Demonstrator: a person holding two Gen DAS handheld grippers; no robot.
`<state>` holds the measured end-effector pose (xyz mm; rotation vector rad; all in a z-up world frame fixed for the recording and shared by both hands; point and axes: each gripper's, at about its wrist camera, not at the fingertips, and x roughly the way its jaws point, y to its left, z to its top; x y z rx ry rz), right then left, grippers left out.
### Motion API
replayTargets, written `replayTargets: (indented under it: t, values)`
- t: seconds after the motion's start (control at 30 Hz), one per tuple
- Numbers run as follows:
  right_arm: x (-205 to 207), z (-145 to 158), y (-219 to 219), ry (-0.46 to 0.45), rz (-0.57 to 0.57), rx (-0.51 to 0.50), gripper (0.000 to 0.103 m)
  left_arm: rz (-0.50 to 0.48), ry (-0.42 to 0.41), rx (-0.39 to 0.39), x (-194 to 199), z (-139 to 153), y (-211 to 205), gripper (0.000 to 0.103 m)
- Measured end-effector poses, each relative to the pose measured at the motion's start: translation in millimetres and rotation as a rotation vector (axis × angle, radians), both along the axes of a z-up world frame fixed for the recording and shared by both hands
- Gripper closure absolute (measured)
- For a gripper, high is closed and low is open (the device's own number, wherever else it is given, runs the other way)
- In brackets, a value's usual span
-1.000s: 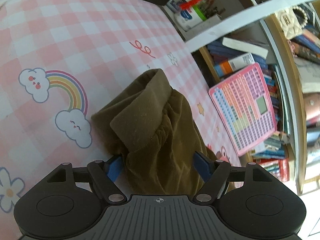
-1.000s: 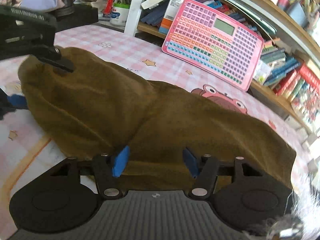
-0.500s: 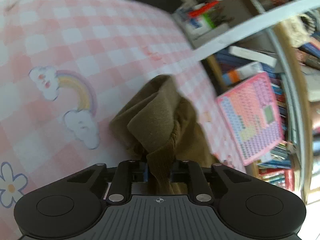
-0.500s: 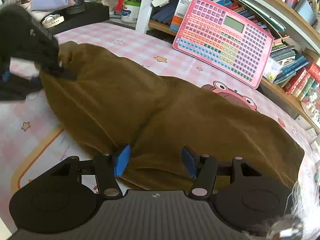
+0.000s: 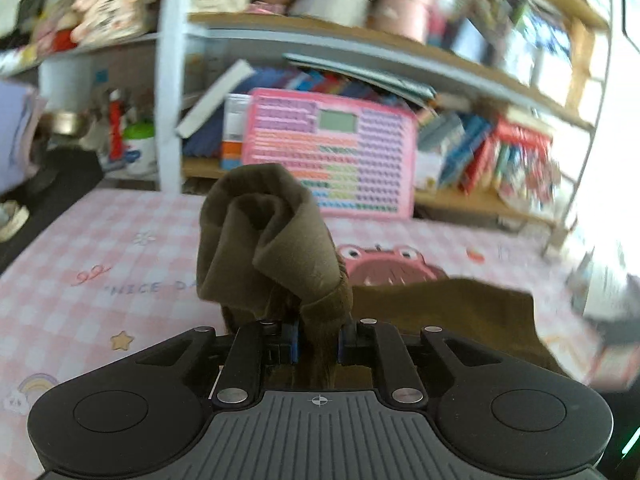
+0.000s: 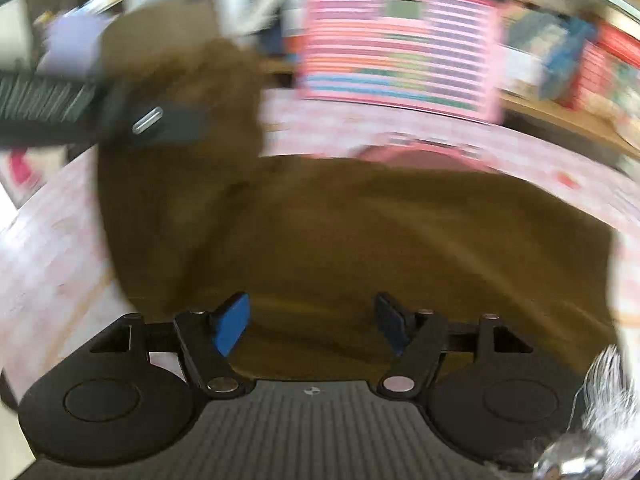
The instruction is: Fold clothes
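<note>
We hold the left gripper (image 5: 318,344) clamped on a bunched cuff of the olive-brown soft fabric garment (image 5: 272,248), raised ahead of it for folding, while the right gripper (image 6: 312,320), jaws apart, hovers over cloth spread on the pink checked surface (image 5: 100,248).

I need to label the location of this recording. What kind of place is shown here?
Probably a child's room or study corner at home. Wooden shelves packed with books, a pink toy learning tablet leaning against them, and a pink checked cartoon table cover under the brown garment suggest it.
</note>
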<state>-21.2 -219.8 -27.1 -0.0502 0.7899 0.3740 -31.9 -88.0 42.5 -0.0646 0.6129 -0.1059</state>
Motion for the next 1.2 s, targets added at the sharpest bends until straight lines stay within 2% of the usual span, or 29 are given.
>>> replayTargets:
  t: [0.1,0.23,0.33,0.43,0.47,0.5,0.6,0.7,0.73,0.77,0.8,0.83,0.87,1.0,1.13,1.2]
  values:
    - [4.5,-1.9,-55.5,0.049,-0.113,0.046,0.036,-0.034,0.074,0.042,7.4,-15.8,-29.3,0.078]
    - [12.8,-3.3,-113.2,0.122,-0.207,0.160,0.036,-0.090,0.244,0.041,8.0,-44.8,-57.1,0.054]
    - [23.2,-3.1,-137.2,0.178,-0.240,0.270,0.036,-0.113,0.289,-0.018,-4.8,-50.9,-56.5,0.047]
    - [36.4,-2.5,-141.1,0.243,-0.207,0.398,0.035,-0.045,0.245,-0.132,-20.8,-42.2,-33.8,0.043]
    - [38.5,-2.1,-138.9,0.267,-0.184,0.446,0.031,-0.009,0.223,-0.171,-25.9,-38.2,-24.6,0.042]
    - [42.3,-3.2,-135.3,0.300,-0.162,0.495,0.022,0.028,0.201,-0.209,-31.0,-34.3,-15.4,0.040]
    - [55.9,-11.4,-122.2,0.430,-0.119,0.634,0.017,0.176,0.157,-0.293,-43.8,-27.8,17.0,0.039]
    - [66.8,-19.0,-104.0,0.517,-0.126,0.681,0.016,0.285,0.137,-0.330,-52.6,-25.7,39.9,0.039]
    - [69.8,-19.6,-97.5,0.532,-0.141,0.663,0.016,0.306,0.135,-0.332,-54.8,-25.5,44.2,0.039]
    - [72.4,-19.6,-91.2,0.542,-0.154,0.648,0.020,0.326,0.133,-0.334,-57.0,-25.4,48.4,0.039]
    - [73.6,-17.1,-85.6,0.536,-0.153,0.650,0.047,0.336,0.131,-0.334,-57.8,-25.2,51.4,0.039]
    - [74.6,-15.2,-80.7,0.547,-0.135,0.664,0.065,0.340,0.129,-0.334,-57.9,-24.9,53.8,0.039]
    - [74.4,-11.3,-76.4,0.564,-0.115,0.685,0.076,0.338,0.125,-0.331,-57.4,-24.5,55.7,0.039]
    - [67.8,11.6,-75.1,0.536,0.010,0.844,0.079,0.306,0.100,-0.312,-55.0,-20.8,62.1,0.040]
    - [77.7,-26.7,-90.1,0.618,-0.210,0.787,0.079,0.269,0.112,-0.314,-49.5,-24.8,65.8,0.040]
    - [76.0,-37.0,-95.7,0.641,-0.260,0.782,0.068,0.253,0.124,-0.314,-47.6,-27.2,66.9,0.039]
